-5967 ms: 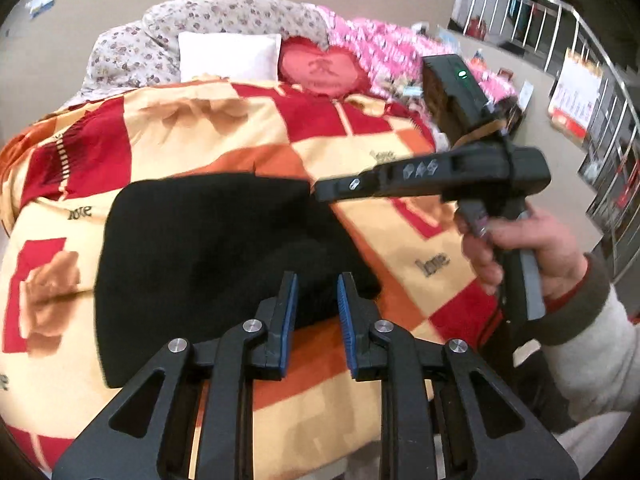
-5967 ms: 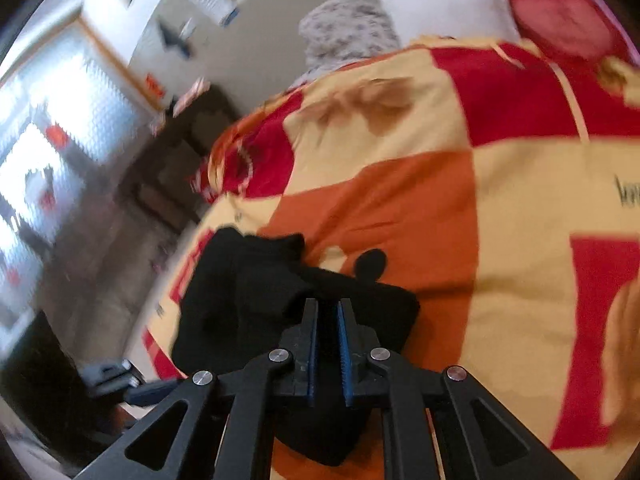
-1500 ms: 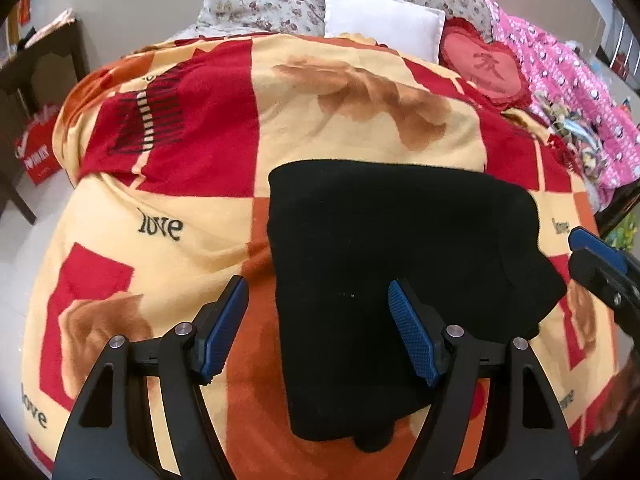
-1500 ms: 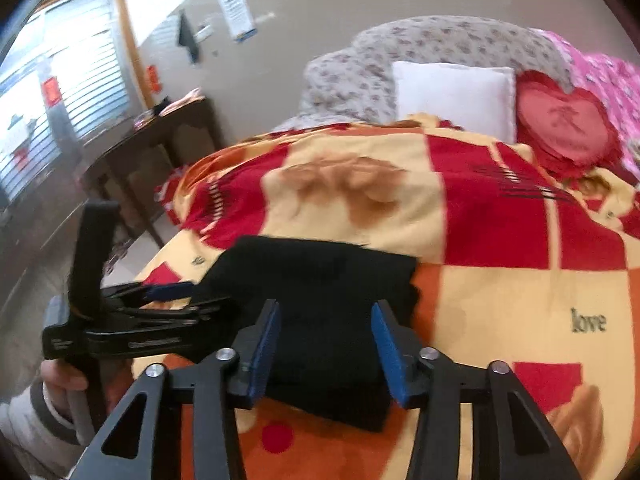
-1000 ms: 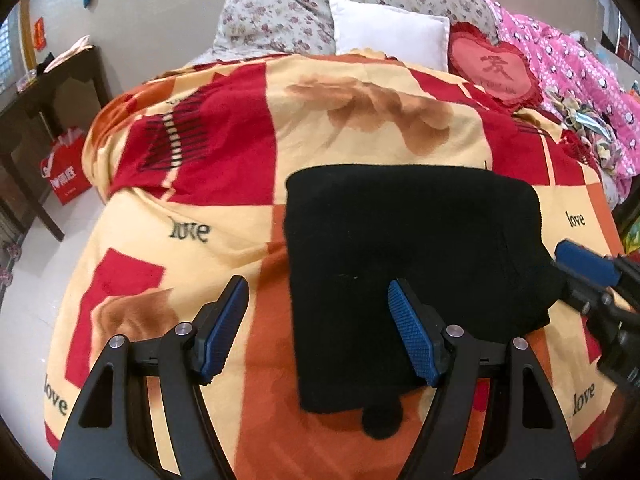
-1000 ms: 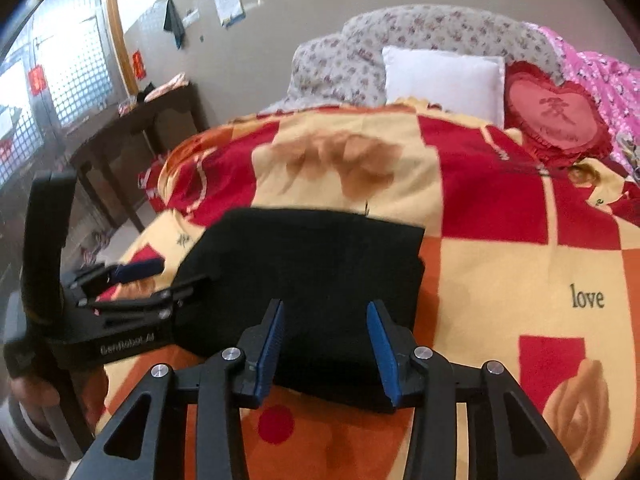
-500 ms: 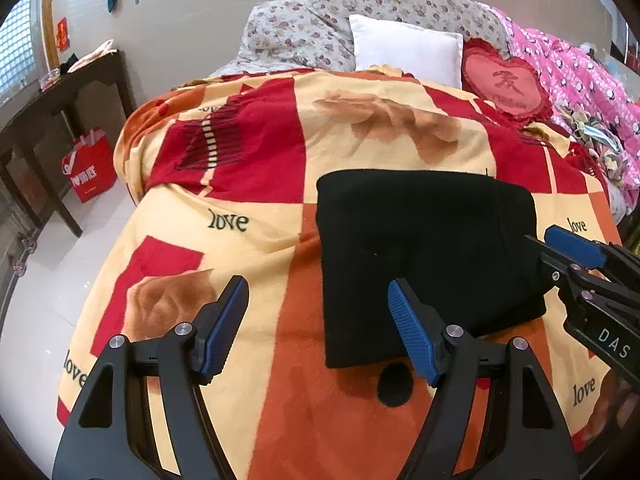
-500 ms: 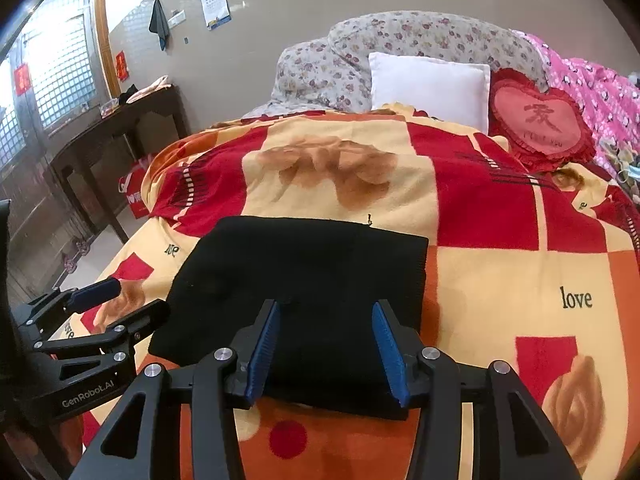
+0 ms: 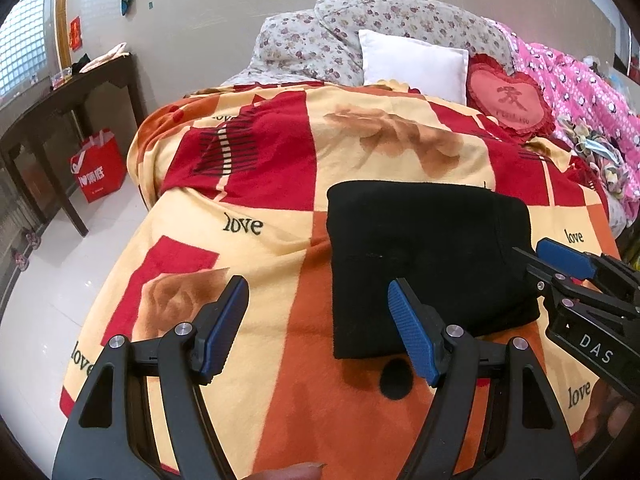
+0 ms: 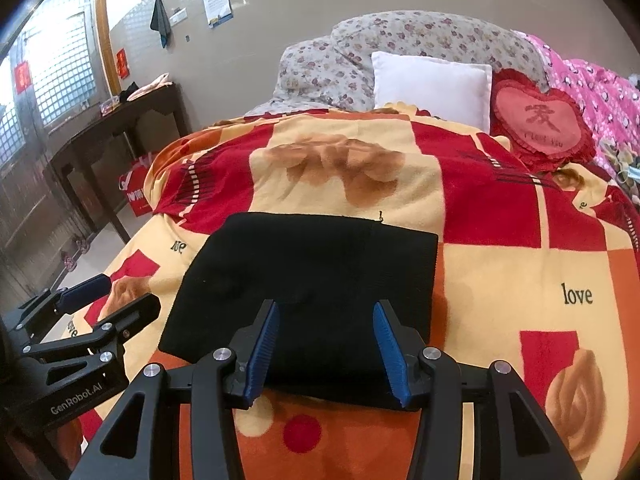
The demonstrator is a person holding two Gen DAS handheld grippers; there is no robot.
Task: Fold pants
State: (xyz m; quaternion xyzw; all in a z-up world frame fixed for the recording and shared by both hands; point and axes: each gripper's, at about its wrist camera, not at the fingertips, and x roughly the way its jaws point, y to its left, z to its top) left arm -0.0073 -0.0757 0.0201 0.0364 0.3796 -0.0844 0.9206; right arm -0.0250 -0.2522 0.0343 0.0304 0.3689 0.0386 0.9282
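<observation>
A bed [image 9: 400, 128] filled most of both views, covered by a checked blanket [image 9: 260, 184] in red, orange and cream with "love" printed on it, and at its head lay a flowered cover, a white pillow [image 10: 432, 88] and a red heart cushion [image 10: 540, 120]. A dark table [image 10: 120, 120] stood by the wall on the left with a red bag [image 9: 98, 170] under it. On the near half of the blanket lay the black pants [image 10: 312, 296], folded into a compact, roughly square packet with straight edges, flat on the bed and touched by neither tool. The left gripper [image 9: 318, 326] hovered just off the packet's near left corner with its blue-padded fingers spread wide and nothing between them. The right gripper [image 10: 324, 344] hung above the packet's near edge, its fingers likewise parted and empty. Judging by the tidy shape, the folding seemed finished or nearly so, with both tools clear of the cloth. Any next move would probably be only a light press to flatten the top layer, or simply drawing both tools away without catching the near edge.
</observation>
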